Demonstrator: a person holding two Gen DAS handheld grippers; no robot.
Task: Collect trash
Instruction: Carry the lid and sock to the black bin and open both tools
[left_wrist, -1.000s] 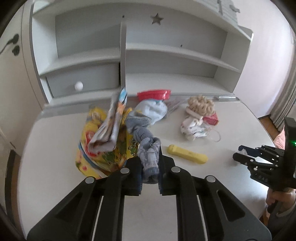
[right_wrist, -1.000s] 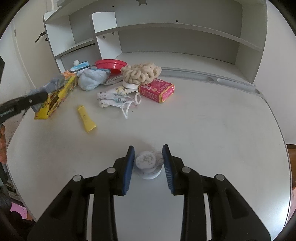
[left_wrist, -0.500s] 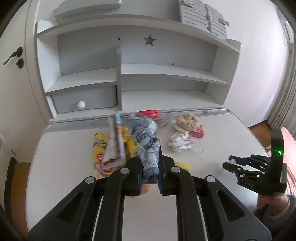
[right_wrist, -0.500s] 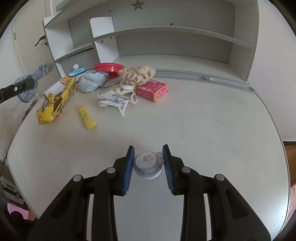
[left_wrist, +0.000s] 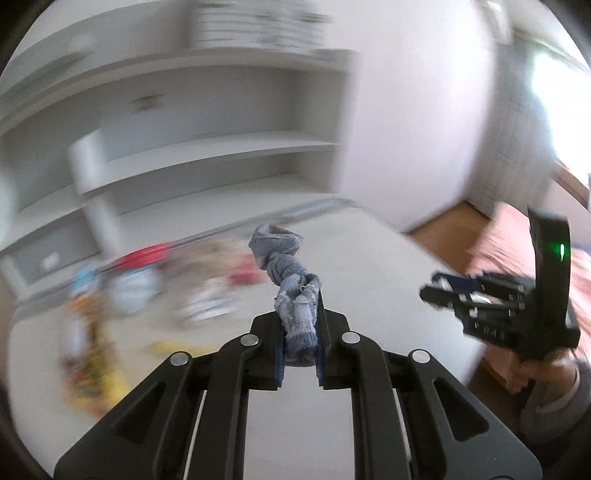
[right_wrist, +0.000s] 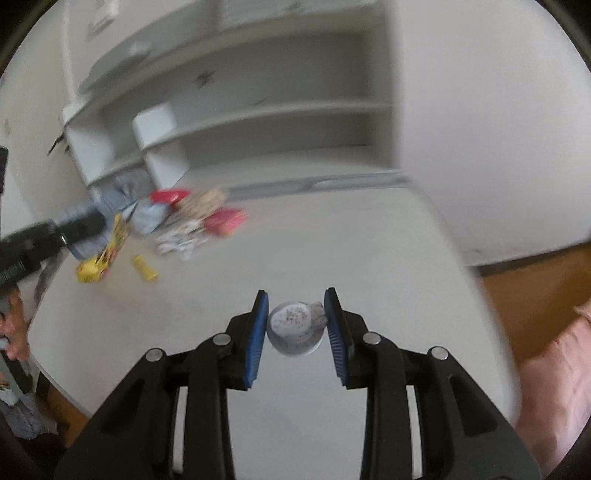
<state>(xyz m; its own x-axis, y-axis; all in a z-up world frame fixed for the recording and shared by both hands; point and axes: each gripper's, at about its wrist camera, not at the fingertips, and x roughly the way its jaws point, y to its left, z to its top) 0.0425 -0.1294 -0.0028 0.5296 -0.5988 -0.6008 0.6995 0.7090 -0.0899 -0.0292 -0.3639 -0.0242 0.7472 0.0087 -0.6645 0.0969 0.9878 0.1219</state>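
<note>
My left gripper (left_wrist: 299, 321) is shut on a blue-grey knitted sock (left_wrist: 293, 295) and holds it in the air above the white table (left_wrist: 369, 266); it also shows at the left of the right wrist view (right_wrist: 79, 225). My right gripper (right_wrist: 297, 317) is shut on a small white crumpled cup with dark specks (right_wrist: 293, 326), held above the table (right_wrist: 332, 240). The right gripper also shows in the left wrist view (left_wrist: 443, 291) at the right, off the table's edge.
A blurred pile lies at the table's far left: yellow snack bag (right_wrist: 105, 258), yellow tube (right_wrist: 146, 267), red box (right_wrist: 225, 219), red bowl (right_wrist: 168, 195), pale cloth (right_wrist: 147, 218). A white shelf unit (right_wrist: 258, 122) stands behind. Wood floor (right_wrist: 535, 288) and pink bedding (left_wrist: 517, 236) lie to the right.
Both grippers have swung to the right and lifted, still holding the sock and the cup. The views are now blurred and tilted, and the floor and bedding have come into view.
</note>
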